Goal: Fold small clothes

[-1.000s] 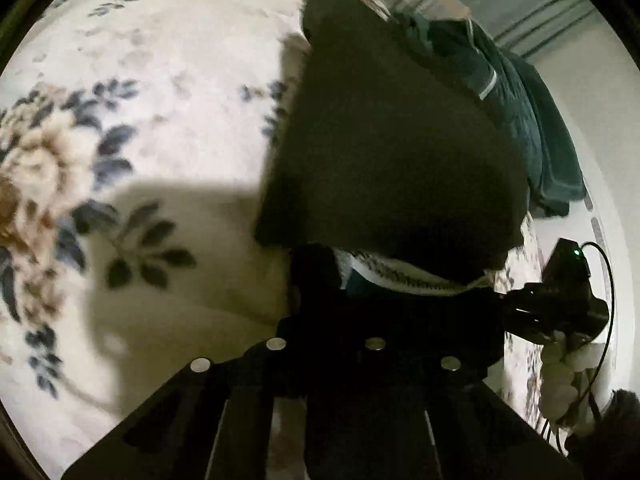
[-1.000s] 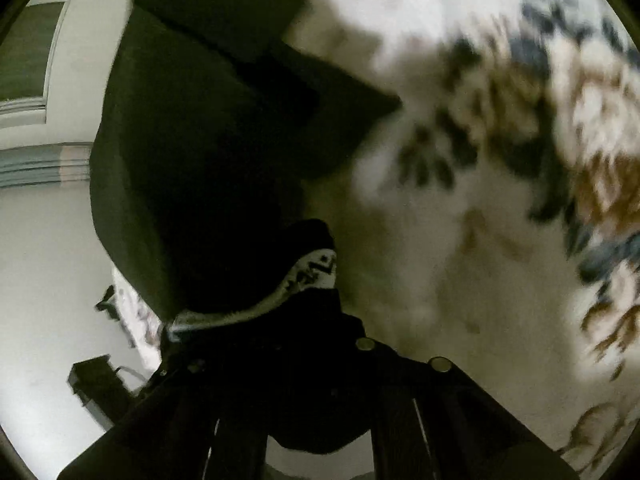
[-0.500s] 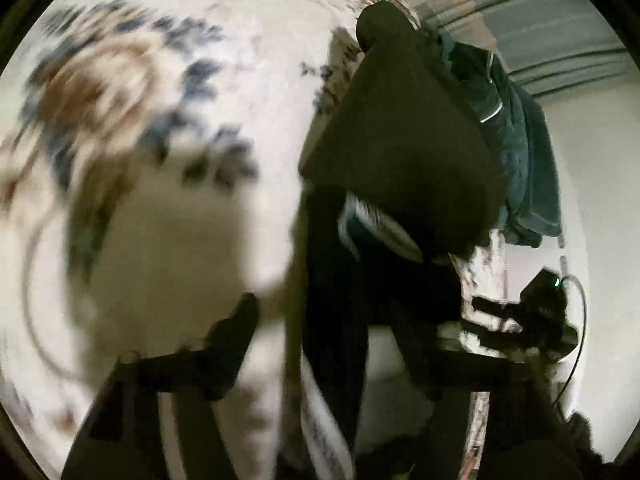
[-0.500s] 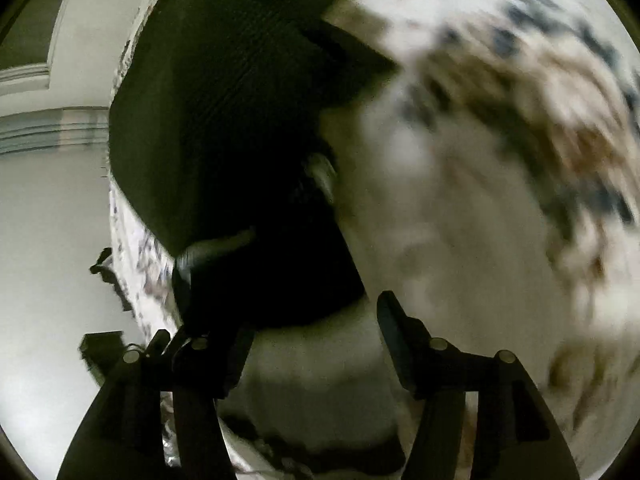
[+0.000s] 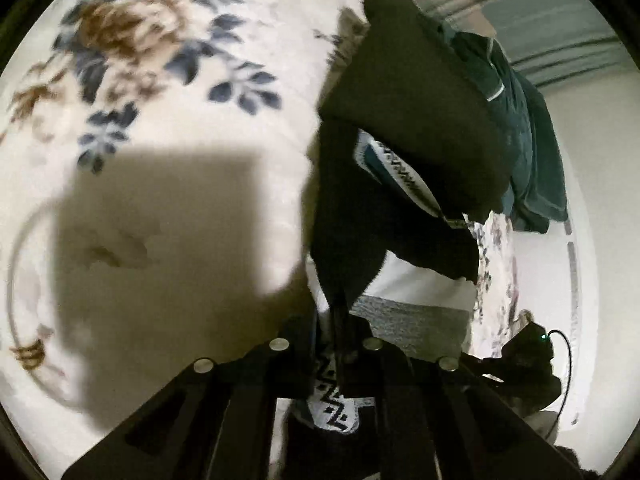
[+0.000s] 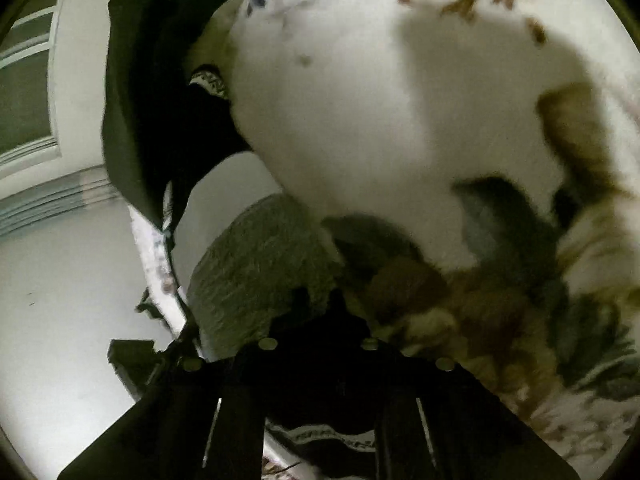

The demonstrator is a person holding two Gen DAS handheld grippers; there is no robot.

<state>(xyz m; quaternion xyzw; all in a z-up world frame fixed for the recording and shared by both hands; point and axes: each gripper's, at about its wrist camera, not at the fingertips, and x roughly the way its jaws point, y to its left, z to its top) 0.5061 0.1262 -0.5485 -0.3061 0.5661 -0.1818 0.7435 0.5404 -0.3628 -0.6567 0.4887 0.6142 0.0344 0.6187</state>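
Looking along your left tongs [image 5: 336, 344], you can see them pinched narrow on a fold of the black garment [image 5: 416, 112], with the dark cloth running up from between the two fingers. A strip of its white waistband [image 5: 404, 176], printed with a black zigzag, shows partway up the garment, and another piece of the same band hangs under the tongs. The garment lies doubled over near the right edge of the bed, on a cream floral blanket [image 5: 160, 60] with blue leaves and brown blooms. A square shadow falls across the blanket to the left of the garment. Beyond the garment sits a heap of teal clothing [image 5: 520, 128], touching its far edge. Under its near end you have a grey and white cloth [image 5: 412, 320], partly covered by it.

Your right tongs [image 6: 320, 320] are closing, the fingers nearly together, with dark cloth of the same garment between them and the zigzag band showing just beneath. From that side the garment stretches away up the left, along the edge of the bed, and the grey cloth lies just ahead of the fingertips. This view is blurred, so you cannot tell how much cloth the right tongs have caught
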